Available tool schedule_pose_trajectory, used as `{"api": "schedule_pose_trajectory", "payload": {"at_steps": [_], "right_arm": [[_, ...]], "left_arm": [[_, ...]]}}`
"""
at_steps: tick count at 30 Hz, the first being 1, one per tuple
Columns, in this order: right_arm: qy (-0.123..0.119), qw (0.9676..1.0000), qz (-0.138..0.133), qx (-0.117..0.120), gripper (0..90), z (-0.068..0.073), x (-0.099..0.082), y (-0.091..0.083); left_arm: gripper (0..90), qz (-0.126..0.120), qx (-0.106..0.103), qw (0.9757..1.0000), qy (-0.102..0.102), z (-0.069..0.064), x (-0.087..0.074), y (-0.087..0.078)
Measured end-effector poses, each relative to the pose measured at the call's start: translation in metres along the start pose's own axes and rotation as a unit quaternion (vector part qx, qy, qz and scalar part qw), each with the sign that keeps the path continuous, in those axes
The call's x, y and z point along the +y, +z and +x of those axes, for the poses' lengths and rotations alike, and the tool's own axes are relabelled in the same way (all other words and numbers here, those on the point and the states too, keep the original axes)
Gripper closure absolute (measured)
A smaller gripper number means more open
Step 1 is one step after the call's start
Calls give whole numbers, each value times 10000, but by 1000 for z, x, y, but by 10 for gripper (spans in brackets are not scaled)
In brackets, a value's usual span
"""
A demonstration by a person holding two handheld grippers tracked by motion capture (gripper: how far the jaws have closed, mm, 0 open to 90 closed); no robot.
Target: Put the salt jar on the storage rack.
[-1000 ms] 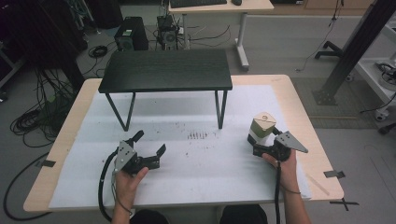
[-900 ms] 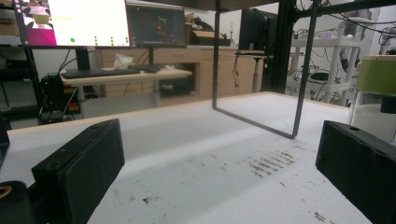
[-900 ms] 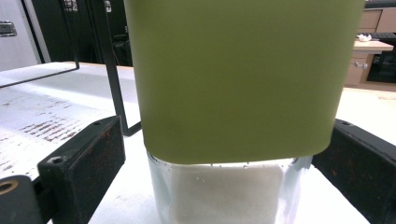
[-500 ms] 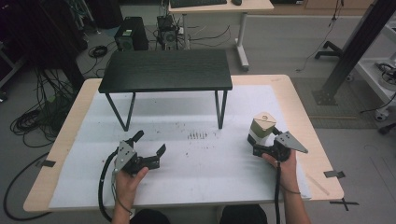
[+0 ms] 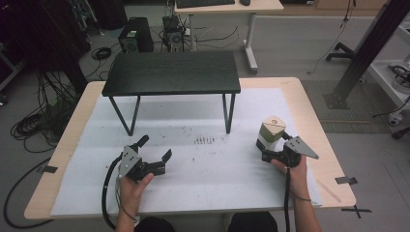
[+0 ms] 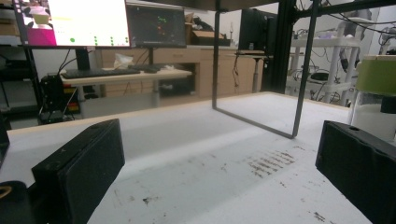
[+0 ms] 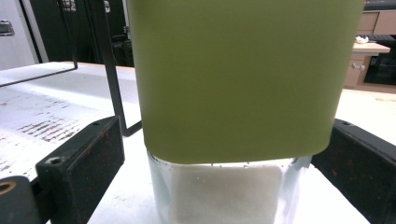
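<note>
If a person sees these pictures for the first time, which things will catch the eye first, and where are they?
First comes the glass jar with the green lid, standing on the white table cover at the right, between the open jaws of the right tongs; white grains lie in its clear bottom. Next is the small black table at the far middle. The left tongs rest open at the near left, holding nothing.
</note>
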State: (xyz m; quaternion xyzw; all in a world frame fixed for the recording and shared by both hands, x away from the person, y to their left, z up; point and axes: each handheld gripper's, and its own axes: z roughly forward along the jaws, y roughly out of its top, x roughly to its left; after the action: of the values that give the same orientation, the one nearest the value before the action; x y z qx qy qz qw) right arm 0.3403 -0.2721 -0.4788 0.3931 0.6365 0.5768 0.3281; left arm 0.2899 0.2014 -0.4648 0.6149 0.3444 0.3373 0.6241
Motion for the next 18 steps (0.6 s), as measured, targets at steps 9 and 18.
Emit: {"api": "schedule_pose_trajectory", "payload": {"at_steps": [9,18], "right_arm": [[15,10000,5,11,32,0,0,0],[36,10000,4,20,38,-1,0,0]], "left_arm": [[16,0,-1,10000,2,0,0,0],[16,0,-1,10000,0,0,0,0]]}}
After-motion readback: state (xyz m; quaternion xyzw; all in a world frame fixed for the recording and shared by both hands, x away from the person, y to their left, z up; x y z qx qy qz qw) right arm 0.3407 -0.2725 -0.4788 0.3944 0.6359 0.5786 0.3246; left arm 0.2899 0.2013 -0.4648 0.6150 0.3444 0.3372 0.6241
